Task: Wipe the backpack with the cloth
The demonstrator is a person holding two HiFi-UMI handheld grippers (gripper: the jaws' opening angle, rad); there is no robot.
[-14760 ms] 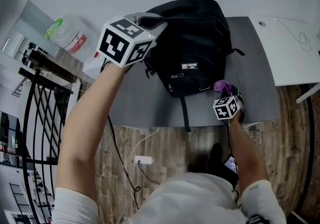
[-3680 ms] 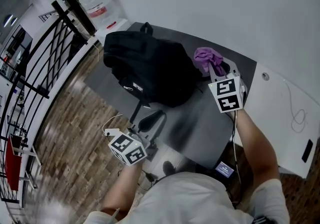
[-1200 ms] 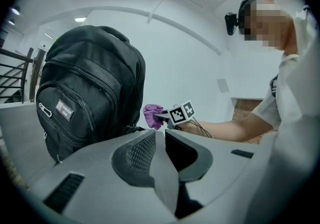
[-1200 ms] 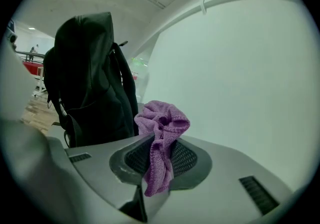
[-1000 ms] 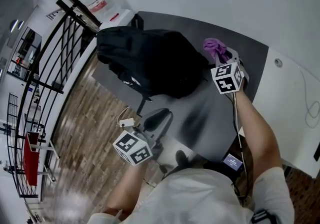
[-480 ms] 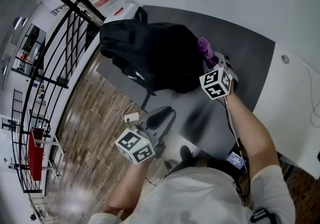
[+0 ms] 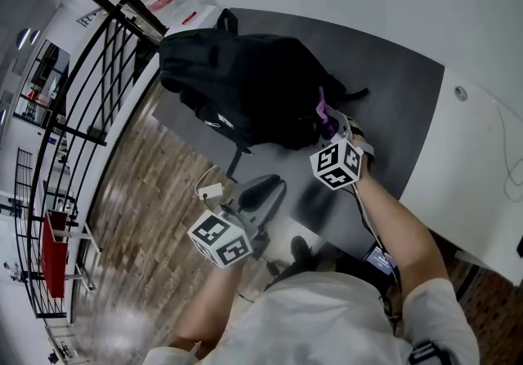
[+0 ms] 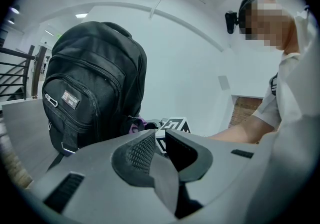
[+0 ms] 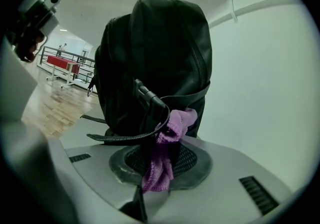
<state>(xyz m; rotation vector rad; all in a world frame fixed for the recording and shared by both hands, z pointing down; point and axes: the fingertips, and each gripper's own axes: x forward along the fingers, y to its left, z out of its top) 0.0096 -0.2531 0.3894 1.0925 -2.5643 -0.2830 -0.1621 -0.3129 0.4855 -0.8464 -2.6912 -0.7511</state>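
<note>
Arm outstretched, right gripper [image 9: 160, 160] clamps the cloth [image 9: 172, 128]; left gripper [image 8: 159, 141] hangs low, jaws slightly apart, empty

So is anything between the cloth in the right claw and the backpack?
Nothing separate. The right claw is shut on the purple cloth, which is already at the side of the black backpack. Only the backpack's own loose strap loops across in front of the cloth, so it may drag along as you wipe.

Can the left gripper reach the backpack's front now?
Probably yes: the left gripper is empty and faces the backpack front with nothing between; the right gripper holds the cloth at its side.
</note>
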